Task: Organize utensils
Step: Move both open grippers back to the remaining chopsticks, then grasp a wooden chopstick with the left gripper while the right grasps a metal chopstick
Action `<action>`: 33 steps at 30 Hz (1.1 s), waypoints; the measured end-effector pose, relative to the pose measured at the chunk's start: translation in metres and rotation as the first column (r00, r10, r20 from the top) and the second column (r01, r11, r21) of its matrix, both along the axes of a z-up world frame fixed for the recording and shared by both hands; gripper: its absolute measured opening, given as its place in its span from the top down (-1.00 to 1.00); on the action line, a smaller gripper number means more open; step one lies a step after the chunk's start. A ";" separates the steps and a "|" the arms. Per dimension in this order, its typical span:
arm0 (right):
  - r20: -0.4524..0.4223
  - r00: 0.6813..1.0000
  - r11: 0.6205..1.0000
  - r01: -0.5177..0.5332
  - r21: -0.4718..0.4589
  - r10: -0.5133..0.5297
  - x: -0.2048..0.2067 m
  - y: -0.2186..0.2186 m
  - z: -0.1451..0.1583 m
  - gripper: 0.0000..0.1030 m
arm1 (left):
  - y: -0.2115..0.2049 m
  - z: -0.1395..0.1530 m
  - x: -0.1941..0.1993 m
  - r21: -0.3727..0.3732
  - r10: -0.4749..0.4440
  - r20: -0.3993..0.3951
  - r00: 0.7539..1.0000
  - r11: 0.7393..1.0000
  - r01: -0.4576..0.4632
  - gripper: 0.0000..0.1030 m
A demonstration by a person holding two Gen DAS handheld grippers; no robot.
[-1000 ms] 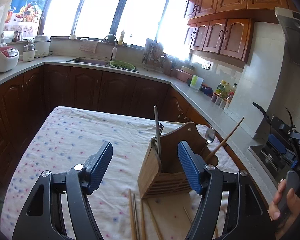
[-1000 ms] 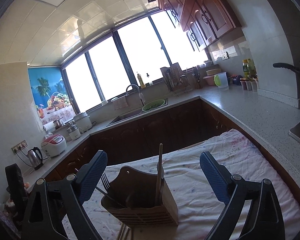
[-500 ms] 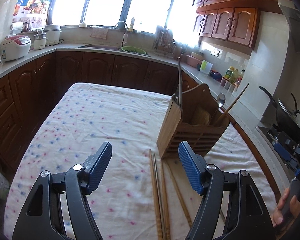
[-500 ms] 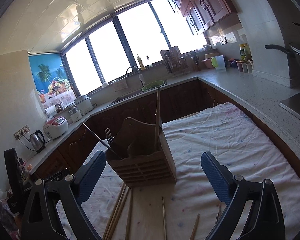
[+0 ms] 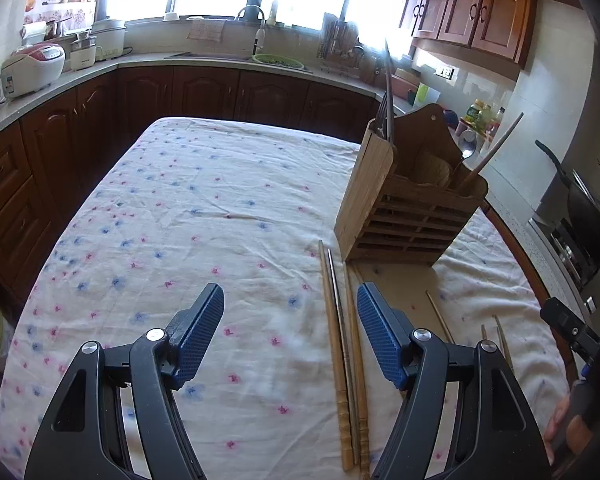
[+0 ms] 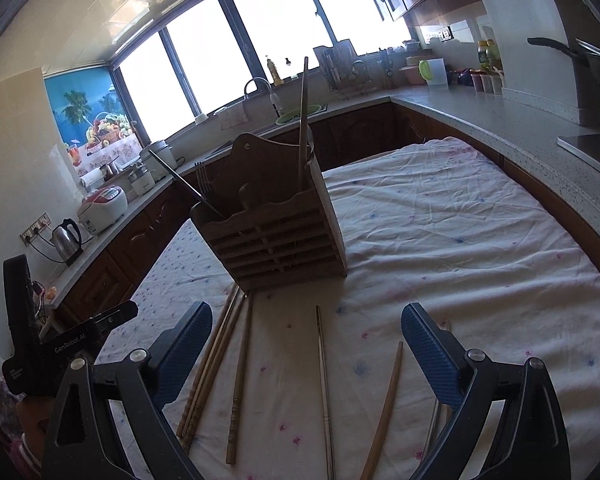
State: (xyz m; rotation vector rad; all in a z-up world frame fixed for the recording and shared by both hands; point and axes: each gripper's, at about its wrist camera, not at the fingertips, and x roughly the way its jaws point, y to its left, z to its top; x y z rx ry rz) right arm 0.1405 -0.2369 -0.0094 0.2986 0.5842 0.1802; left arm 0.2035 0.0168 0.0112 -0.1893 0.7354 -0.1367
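Note:
A wooden slatted utensil holder (image 5: 404,216) (image 6: 276,236) stands on the flowered tablecloth (image 5: 204,216) (image 6: 440,240), with a fork, a spoon and single chopsticks sticking out of it. Several loose chopsticks (image 5: 342,344) (image 6: 220,364), wooden and metal, lie on the cloth in front of the holder. My left gripper (image 5: 290,334) hovers open over the cloth, the nearest chopsticks just inside its right finger. My right gripper (image 6: 306,354) is open above a metal chopstick (image 6: 324,392) and a wooden one (image 6: 384,412). Nothing is held.
Dark wood cabinets and a grey counter (image 6: 500,120) wrap around the table. A sink with a faucet (image 5: 256,40), a rice cooker (image 5: 32,68), a kettle (image 6: 66,236) and a wok (image 5: 588,216) sit on it. A hand (image 5: 568,436) holds the other gripper at the lower right.
Both grippers have sunk toward the table and tilted downward. The holder now sits farther up in each view, and the loose chopsticks on the cloth have come into full view.

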 end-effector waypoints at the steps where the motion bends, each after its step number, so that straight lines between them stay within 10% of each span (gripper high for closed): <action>1: -0.009 1.000 1.000 -0.001 0.001 0.001 0.002 0.000 -0.002 -0.87 | 0.000 -0.002 0.002 -0.003 -0.003 -0.009 1.000 1.000 0.003 -0.36; 33: -0.271 0.962 0.992 -0.074 -0.100 0.044 0.063 0.023 -0.063 0.40 | -0.065 -0.062 0.118 0.115 -0.118 -0.245 0.962 0.982 0.150 0.74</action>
